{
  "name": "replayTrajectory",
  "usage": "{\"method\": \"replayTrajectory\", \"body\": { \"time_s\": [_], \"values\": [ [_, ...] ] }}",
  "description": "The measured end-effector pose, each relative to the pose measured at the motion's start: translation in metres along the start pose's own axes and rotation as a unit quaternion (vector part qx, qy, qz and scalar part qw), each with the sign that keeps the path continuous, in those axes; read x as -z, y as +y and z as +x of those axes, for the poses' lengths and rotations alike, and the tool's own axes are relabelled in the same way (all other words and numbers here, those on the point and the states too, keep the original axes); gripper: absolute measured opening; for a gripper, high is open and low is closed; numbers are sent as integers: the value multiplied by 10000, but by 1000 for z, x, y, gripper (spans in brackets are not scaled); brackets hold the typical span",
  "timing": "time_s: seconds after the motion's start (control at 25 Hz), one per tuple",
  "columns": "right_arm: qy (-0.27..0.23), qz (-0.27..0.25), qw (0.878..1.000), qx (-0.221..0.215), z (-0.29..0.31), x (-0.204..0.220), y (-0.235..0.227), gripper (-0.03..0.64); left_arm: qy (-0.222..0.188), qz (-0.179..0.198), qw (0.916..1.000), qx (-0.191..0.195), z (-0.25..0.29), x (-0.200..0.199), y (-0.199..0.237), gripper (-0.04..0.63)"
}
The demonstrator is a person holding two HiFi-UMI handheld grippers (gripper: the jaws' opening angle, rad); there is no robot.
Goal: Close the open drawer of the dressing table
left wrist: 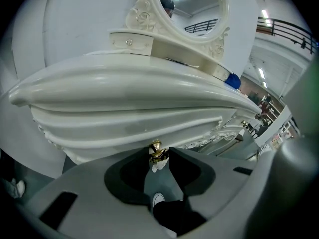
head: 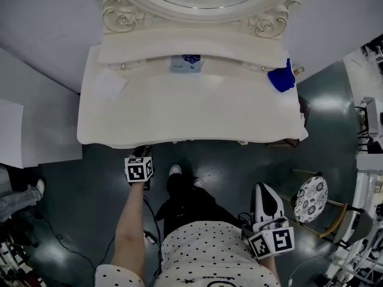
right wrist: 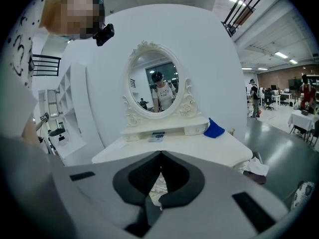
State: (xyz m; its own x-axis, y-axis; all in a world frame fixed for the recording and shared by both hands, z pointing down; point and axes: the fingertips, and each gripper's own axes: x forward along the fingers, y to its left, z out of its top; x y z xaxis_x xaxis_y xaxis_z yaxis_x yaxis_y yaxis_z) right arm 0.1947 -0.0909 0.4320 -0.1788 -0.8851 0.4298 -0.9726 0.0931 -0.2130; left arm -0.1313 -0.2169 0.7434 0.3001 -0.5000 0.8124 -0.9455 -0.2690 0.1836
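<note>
Dark grey floor (head: 239, 166) lay round the white dressing table (head: 197, 112). Its drawer (left wrist: 129, 128) sat under the front edge, left of the middle, and seemed almost home (from above I could not see it jut past the top). The right gripper (right wrist: 160, 158) was held low by the person's body, well off the front edge, jaws together on nothing. The left gripper (head: 142, 155) was clamped on the small gold knob (left wrist: 156, 149). As I judged it, a push off-line could skew the drawer and jam it short, and so narrow a pinch could slip off the round knob, sending the jaws into the carved front.
</note>
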Motion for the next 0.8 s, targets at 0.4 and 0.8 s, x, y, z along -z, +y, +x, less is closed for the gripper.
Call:
{"method": "replayTrajectory", "body": {
  "time_s": [0.4, 0.8],
  "values": [
    [23, 28, 10000, 18, 2, 0, -3, 8, -15, 28, 10000, -8, 7, -12, 4, 135],
    [-18, 45, 10000, -7, -1, 0, -6, 8, -168, 84, 9993, -310, 4, -7, 3, 165]
  ]
}}
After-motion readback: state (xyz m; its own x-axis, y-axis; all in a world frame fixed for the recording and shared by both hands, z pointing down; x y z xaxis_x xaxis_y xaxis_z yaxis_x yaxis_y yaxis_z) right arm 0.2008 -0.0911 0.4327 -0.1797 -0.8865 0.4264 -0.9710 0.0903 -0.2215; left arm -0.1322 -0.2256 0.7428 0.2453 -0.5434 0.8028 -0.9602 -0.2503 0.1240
